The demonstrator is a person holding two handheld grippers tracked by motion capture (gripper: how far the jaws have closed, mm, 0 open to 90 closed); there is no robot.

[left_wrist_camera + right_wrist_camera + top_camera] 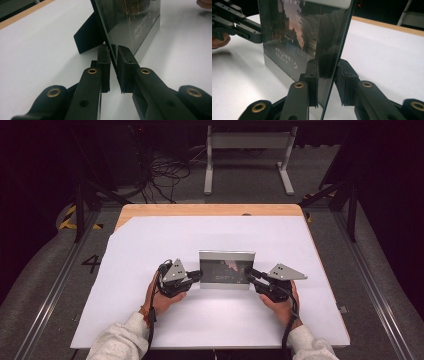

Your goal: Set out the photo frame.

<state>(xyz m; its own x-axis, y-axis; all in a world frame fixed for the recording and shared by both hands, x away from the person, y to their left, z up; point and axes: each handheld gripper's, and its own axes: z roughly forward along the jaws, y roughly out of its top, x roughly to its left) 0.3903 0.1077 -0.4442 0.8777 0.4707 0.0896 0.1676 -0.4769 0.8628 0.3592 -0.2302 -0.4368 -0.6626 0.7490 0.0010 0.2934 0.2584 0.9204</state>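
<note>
A dark glass picture frame (226,269) with a silver base strip stands upright on the white table cover (150,245). My left gripper (199,275) is shut on the frame's left edge. In the left gripper view the two pads (113,53) press on either side of the thin edge of the frame (132,20), and a black prop leg (87,37) shows behind it. My right gripper (251,276) is shut on the right edge. There the pads (328,67) pinch the frame (294,37), and the left gripper (249,32) shows across its face.
The white cover lies over a wooden tabletop whose far strip (210,210) shows. Beyond the table a grey metal stand (247,142) and loose cables (165,175) sit on the floor. White surface stretches on all sides of the frame.
</note>
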